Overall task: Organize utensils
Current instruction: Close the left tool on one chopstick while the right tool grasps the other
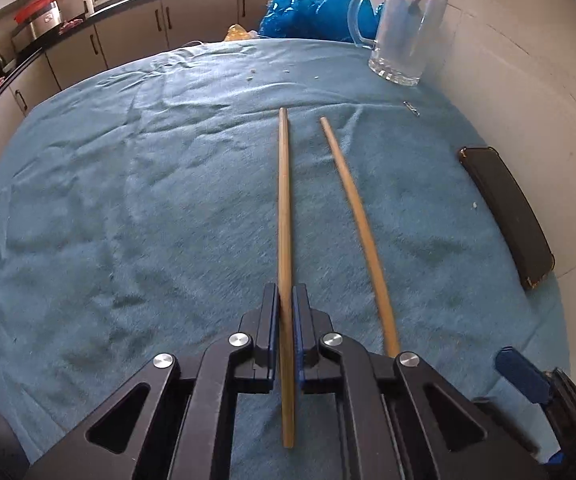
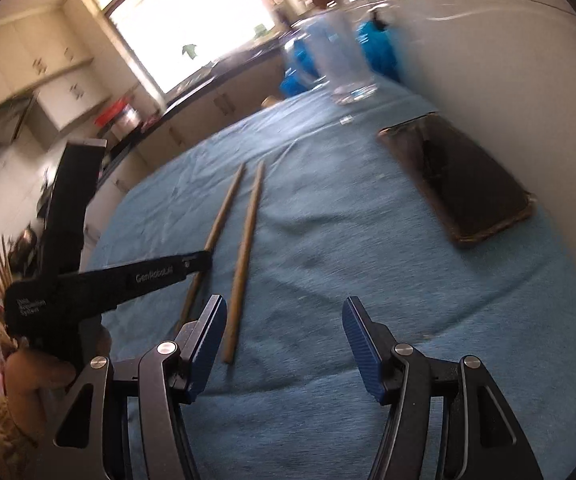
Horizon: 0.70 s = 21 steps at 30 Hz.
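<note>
Left gripper (image 1: 286, 300) clamped on one chopstick (image 1: 284, 200), right gripper (image 2: 284, 328) spread wide, seemingly holding nothing.

matt wooden chopsticks (image 1: 285, 216); napped cloth (image 1: 128, 208); clear glass mug (image 1: 406, 32).

- A blue cloth (image 1: 148, 200) covers the table, creased in places.
- A white tiled wall (image 1: 528, 92) runs along the table's right side.
- Beige base cabinets (image 1: 136, 36) with dark handles stand under a black countertop (image 1: 68, 28).
- A bright window (image 2: 184, 20) above the counter floods the room with daylight.
- Pale upper cabinets (image 2: 44, 64) hang left of the window, though blur makes their details uncertain.
</note>
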Available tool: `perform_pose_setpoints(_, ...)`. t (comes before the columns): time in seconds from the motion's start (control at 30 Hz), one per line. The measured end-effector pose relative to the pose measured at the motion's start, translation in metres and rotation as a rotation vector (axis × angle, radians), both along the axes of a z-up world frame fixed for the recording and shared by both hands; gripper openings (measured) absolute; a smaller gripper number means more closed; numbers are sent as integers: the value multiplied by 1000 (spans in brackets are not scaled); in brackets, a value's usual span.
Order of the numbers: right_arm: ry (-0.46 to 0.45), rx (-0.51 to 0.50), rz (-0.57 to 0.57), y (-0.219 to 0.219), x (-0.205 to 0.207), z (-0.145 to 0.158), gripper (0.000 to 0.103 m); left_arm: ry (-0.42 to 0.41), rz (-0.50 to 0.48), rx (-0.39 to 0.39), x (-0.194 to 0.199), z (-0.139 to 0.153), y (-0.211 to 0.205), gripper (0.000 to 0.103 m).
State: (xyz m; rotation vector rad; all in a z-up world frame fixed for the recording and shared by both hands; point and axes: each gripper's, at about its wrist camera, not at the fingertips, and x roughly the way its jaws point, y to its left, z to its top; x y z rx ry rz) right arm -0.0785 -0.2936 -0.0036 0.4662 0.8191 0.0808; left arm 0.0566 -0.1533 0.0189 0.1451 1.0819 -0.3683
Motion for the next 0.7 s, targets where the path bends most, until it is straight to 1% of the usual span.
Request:
perform_pose_setpoints(0.07,21,-37,51,16,8,-3,65,3,8,0,-5,1,8,6)
perform_pose_setpoints(0.17,53,-117,86,36,20,-6,65,16,23,-18,-14,1,23,6)
perform_pose_setpoints(0.2,60,-150,90,41,23,-6,63,21,29,-24,-17,1,28,6)
perform_pose_setpoints(0.27,83,-237,89,51,29,-7,37,32,40,-37,-24,1,35,6)
perform_pose_setpoints(0.3,88,-237,91,51,31,-6,15,39,45,-46,-26,1,37,6)
perform_pose_setpoints(0.33,102,-203,98,50,32,-7,8,51,50,-60,-32,1,43,6)
perform_pose_setpoints(0.5,157,-152,93,40,17,-7,7,106,65,-117,-61,1,66,6)
perform_pose_setpoints(0.6,213,-126,116,36,-10,-6,7,125,59,-123,-92,2,82,7)
perform_pose_setpoints(0.7,253,-152,165,38,-41,-2,8,148,38,-122,-127,4,100,7)
